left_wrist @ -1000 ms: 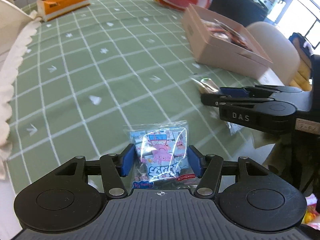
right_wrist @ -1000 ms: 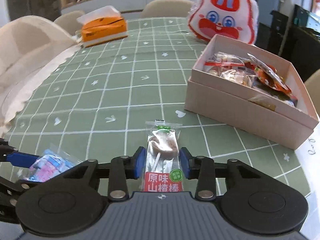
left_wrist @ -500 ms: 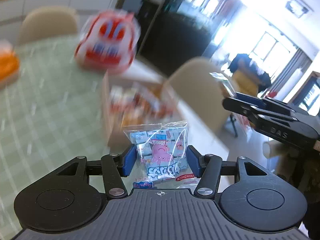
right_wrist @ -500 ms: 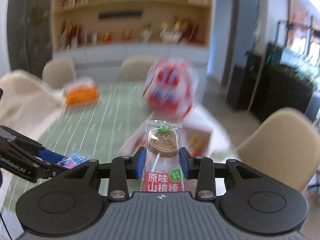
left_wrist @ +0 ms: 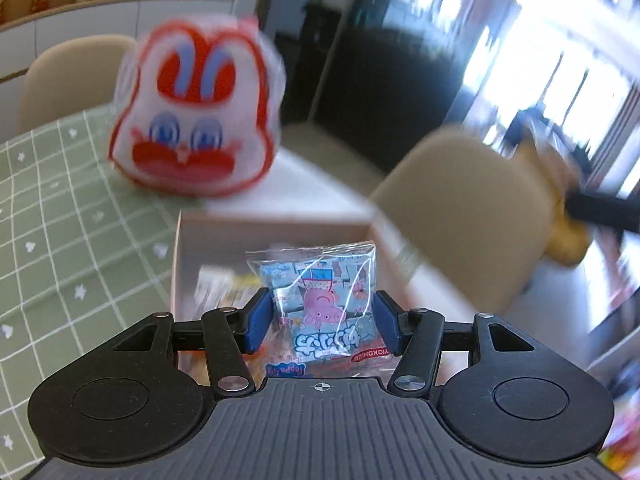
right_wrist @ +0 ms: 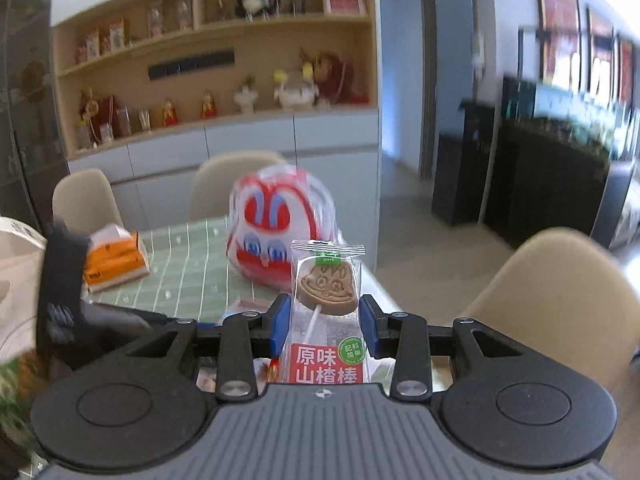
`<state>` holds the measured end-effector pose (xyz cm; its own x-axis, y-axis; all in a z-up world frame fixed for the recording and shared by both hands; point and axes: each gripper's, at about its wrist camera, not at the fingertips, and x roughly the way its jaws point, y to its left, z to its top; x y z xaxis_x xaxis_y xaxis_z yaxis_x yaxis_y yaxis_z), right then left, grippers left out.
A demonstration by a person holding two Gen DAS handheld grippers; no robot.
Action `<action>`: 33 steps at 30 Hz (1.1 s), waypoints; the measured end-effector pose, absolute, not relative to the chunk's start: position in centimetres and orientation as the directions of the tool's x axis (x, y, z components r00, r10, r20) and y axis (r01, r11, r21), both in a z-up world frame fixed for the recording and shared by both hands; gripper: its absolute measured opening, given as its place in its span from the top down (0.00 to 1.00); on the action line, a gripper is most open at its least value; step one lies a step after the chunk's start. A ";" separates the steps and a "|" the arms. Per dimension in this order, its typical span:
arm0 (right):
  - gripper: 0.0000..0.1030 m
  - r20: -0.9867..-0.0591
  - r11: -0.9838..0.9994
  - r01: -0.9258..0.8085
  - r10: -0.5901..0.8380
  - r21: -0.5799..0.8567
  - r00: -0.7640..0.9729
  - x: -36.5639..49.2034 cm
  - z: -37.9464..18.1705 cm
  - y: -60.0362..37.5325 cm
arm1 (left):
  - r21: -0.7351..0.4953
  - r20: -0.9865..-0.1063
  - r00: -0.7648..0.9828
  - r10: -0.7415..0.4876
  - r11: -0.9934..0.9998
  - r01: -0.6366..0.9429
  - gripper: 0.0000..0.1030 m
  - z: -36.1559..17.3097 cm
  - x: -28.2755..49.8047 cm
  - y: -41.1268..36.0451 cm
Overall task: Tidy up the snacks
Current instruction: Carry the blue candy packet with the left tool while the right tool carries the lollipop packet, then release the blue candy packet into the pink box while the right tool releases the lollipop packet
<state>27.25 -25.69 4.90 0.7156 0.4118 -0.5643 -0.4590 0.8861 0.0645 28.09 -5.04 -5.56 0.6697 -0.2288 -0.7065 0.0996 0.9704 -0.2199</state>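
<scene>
The left gripper (left_wrist: 322,322) clamps a candy bag (left_wrist: 320,300) between its pads; the right gripper (right_wrist: 325,328) pinches a lollipop (right_wrist: 326,312).

The candy bag (left_wrist: 320,300) is seen as clear, glossy plastic film; the lollipop wrapper (right_wrist: 326,320) is likewise shiny film, printed at its base; the box (left_wrist: 276,228) is shown in matt pink card; the tablecloth (left_wrist: 72,248) appears as smooth green checked cloth; the gripper bodies are moulded in matt black ribbed plastic.

Wrapped lollipop (right_wrist: 326,312) gripped in the right gripper (right_wrist: 324,326).
Blue fingers (right_wrist: 279,322) pinch its wrapper; behind, a rabbit-face bag (right_wrist: 272,224) on the worktop (right_wrist: 192,268).
</scene>
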 end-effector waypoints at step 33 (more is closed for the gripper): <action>0.39 -0.596 0.861 -0.465 0.488 0.207 0.638 21.4 2.0 -27.0 | -0.237 -0.545 0.830 -0.122 0.972 -0.012 0.45 2.3 11.7 -5.3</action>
<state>21.40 -27.02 1.98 0.6378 0.4882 -0.5957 -0.4653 0.8606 0.2071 11.69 -5.29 2.28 0.8298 -0.1220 -0.5445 -0.0125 0.9715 -0.2367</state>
